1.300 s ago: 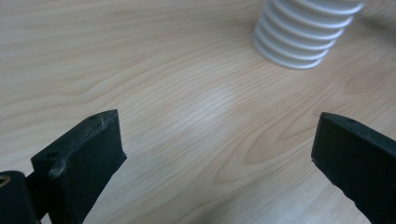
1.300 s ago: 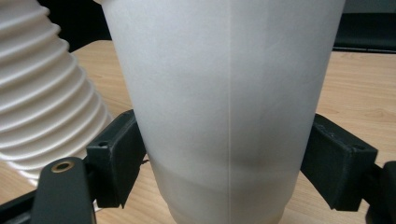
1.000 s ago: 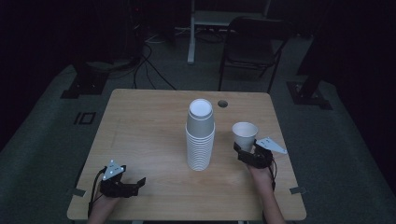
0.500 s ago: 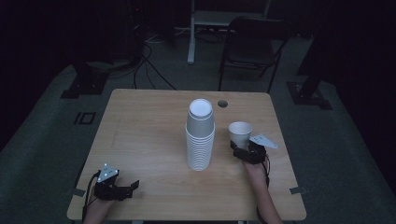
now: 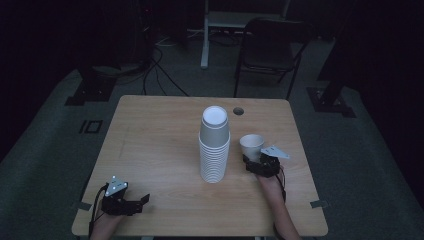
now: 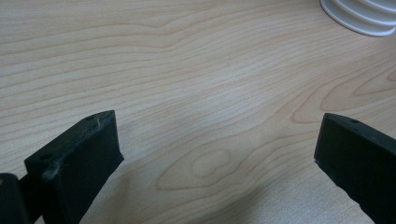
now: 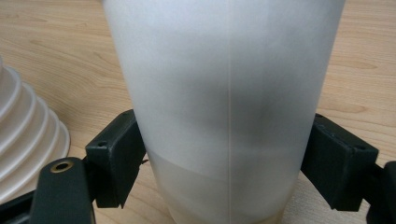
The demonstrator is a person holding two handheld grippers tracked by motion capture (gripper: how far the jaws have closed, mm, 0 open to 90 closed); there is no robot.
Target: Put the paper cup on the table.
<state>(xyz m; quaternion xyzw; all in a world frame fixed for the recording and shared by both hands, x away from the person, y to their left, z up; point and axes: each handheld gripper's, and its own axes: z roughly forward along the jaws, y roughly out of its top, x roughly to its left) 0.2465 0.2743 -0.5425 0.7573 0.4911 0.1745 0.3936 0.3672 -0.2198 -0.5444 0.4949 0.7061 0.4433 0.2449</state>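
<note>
- High view: stack [image 5: 215,145] of upside-down cups stands mid-table. One cup [image 5: 251,146] sits upright just right of it, toward the table's right edge, with the right gripper [image 5: 259,164] at its base. Left gripper [image 5: 131,204] rests near the front-left corner, well apart from both.
- Left gripper view: jaws spread wide, nothing between them, bare table [image 6: 196,88] underneath; stack's bottom rim [image 6: 359,16] at the far edge.
- Right gripper view: jaws either side of the cup [image 7: 224,107], low on its wall, touching or nearly; firm squeeze or not, can't tell. Stack [image 7: 25,135] close alongside.
- Likely step: placing or lifting the single cup. Grip lightly, thin wall could crush; keep it upright, move straight, stay off the stack.
</note>
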